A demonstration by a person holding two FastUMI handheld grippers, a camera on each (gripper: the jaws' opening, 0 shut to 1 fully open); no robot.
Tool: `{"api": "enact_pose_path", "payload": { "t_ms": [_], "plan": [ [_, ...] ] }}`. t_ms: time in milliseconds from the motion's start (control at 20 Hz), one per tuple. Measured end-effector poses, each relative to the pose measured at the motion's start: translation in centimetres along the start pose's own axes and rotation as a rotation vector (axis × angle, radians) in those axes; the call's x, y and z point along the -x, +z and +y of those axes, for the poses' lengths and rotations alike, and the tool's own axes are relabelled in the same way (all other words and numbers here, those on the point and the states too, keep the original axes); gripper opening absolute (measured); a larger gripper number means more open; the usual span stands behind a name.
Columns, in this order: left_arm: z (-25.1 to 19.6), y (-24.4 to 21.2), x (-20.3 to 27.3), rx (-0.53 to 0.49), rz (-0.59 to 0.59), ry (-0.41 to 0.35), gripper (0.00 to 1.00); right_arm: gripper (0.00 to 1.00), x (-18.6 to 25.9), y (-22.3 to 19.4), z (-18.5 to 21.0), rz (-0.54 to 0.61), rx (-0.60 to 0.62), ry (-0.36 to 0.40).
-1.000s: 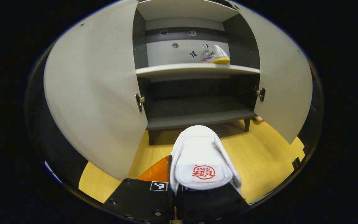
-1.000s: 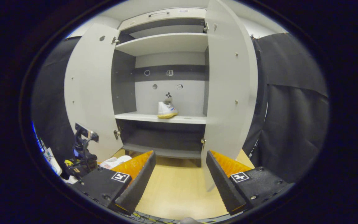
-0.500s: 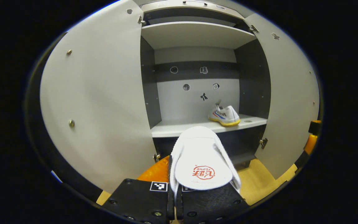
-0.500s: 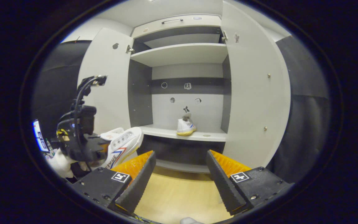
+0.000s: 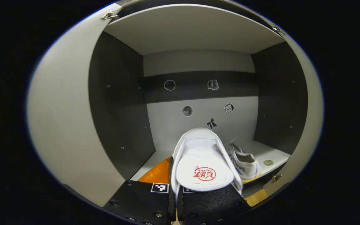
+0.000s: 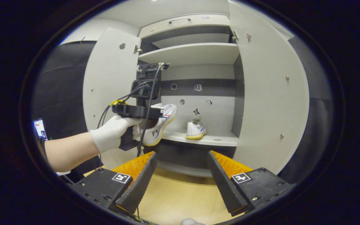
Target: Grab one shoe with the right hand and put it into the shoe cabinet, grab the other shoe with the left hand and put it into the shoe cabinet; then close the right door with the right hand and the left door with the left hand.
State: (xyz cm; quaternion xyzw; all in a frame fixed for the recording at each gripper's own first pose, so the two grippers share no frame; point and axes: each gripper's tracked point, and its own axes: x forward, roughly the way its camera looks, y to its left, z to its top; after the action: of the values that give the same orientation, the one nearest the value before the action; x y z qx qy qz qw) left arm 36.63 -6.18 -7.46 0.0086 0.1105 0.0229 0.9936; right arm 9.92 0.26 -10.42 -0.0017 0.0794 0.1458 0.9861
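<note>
Nearest in the left gripper view, the left hand-held gripper point(image 5: 176, 190) is clamped on the second shoe point(image 5: 200, 162), its two fingers pressed together over the heel edge so the shoe juts straight ahead of it, opening up and toe forward. That grip lets the toe enter the shoe cabinet point(image 5: 117, 103) first. Just ahead and below lies the middle shelf point(image 5: 273, 154), and to the right of the held shoe, almost beside it, the first shoe point(image 5: 245, 162) already rests on that shelf, toe toward the back panel; the free part of the shelf lies to the left, which is likely where the held shoe is meant to land. A small round fitting point(image 5: 268, 162) sits on the shelf farther right. In the right gripper view, the right hand-held gripper point(image 6: 181, 175) hangs back with its fingers wide apart and nothing between them, well short of the cabinet above the wooden floor point(image 6: 180, 197). Ahead and to its left, a gloved hand point(image 6: 112, 136) carries the left tool with the shoe at the shelf's front edge. Beyond, the left door point(image 6: 108, 90) and right door point(image 6: 269, 93) both stand open, so closing them remains, and the empty tool appears kept ready for the right door.
</note>
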Motion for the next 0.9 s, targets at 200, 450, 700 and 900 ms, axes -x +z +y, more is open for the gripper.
{"api": "enact_pose_path", "payload": {
  "t_ms": [200,450,700,900],
  "plan": [
    [-1.3,-1.2,-6.2,-0.018,0.076,-0.006,0.12,1.0,-0.2,-0.2,-1.7,0.017,0.003,-0.028],
    [-1.5,-6.5,-10.0,-0.018,0.3,-0.022,0.13,1.0,-0.3,-1.6,-3.3,0.065,-0.033,-0.052],
    [-1.3,-6.7,-9.2,0.012,0.356,-0.057,0.21,1.0,-1.0,-2.2,-3.0,0.081,-0.052,-0.047],
    [-1.5,-4.7,-7.3,0.008,0.283,-0.107,0.64,1.0,-1.0,-1.6,-2.5,0.07,-0.036,-0.046]
  ]
}}
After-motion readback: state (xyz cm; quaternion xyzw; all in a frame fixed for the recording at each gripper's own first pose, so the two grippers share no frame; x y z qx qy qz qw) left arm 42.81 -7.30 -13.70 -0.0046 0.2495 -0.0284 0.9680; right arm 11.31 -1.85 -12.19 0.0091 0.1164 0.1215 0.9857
